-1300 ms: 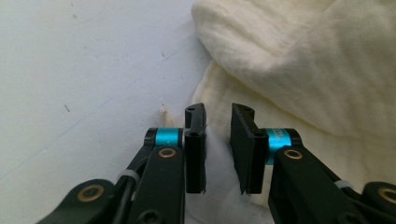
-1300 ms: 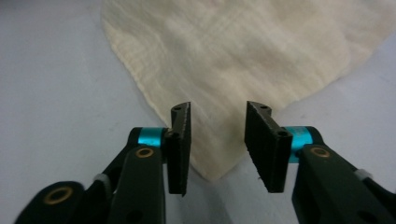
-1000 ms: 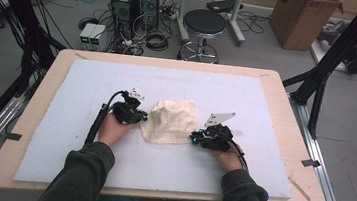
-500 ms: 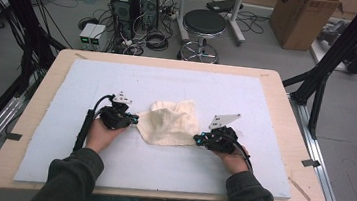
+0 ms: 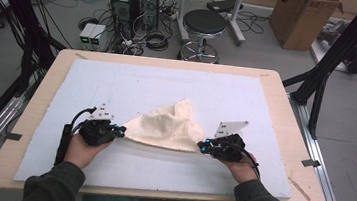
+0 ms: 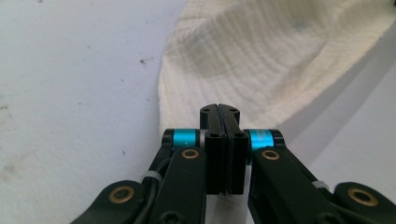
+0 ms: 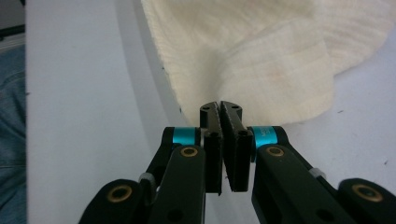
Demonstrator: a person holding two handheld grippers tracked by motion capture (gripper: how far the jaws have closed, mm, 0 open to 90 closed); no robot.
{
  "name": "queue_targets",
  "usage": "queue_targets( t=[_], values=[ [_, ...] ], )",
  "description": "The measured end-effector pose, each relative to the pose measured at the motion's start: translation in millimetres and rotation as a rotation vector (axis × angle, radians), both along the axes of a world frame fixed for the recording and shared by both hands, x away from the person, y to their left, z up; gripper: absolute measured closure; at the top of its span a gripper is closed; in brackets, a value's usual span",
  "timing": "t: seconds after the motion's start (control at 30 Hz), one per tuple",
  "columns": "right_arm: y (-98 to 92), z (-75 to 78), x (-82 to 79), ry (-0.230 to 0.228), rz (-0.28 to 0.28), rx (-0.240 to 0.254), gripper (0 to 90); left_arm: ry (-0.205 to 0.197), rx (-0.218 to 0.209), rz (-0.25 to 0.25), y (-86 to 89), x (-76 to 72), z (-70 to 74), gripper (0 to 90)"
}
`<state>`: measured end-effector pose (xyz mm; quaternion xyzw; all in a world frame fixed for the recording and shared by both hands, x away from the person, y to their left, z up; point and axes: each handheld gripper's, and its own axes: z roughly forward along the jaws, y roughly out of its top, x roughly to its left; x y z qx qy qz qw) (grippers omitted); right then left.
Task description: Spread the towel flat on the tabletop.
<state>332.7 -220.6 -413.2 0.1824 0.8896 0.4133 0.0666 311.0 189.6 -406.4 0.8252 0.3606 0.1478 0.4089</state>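
Note:
A cream crinkled cloth (image 5: 168, 127) lies in the middle of the white mat (image 5: 168, 82), drawn out into a low wide triangle with a peak at the back. My left gripper (image 5: 123, 133) is shut on its left corner, and my right gripper (image 5: 200, 146) is shut on its right corner. In the left gripper view the jaws (image 6: 218, 108) are pressed together with the cloth (image 6: 261, 56) running away from their tips. In the right gripper view the gripper (image 7: 219, 105) pinches the near edge of the cloth (image 7: 261, 60). The front edge hangs slightly off the mat between the two grippers.
The mat covers most of a wooden table (image 5: 286, 112). On the floor beyond its far edge stand a round stool (image 5: 204, 25), computer towers (image 5: 134, 3) with cables, and a cardboard box (image 5: 303, 15). Black frame posts (image 5: 331, 61) rise at both sides.
Both hands have moved apart, the left one further, out to the left and towards the person. The bunched cloth has been pulled out wide between the grippers.

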Motion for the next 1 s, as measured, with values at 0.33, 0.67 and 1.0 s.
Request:
queue_targets(
  t=[0.33, 0.67, 1.0],
  values=[
    [-2.3, -2.1, -33.9, 0.003, 0.049, -0.014, 87.1, -0.059, 0.002, -0.047, -0.5, -55.0, -1.2, 88.6],
    [-0.4, -14.2, -53.8, 0.036, 0.086, -0.032, 84.7, -0.035, 0.035, -0.085, -0.6, -83.5, -18.7, 87.5],
    [-2.4, 2.4, -44.5, 0.01, 0.064, 0.05, 68.3, -0.051, -0.042, -0.115, 2.4, -70.6, -4.2, 60.0]
  ],
)
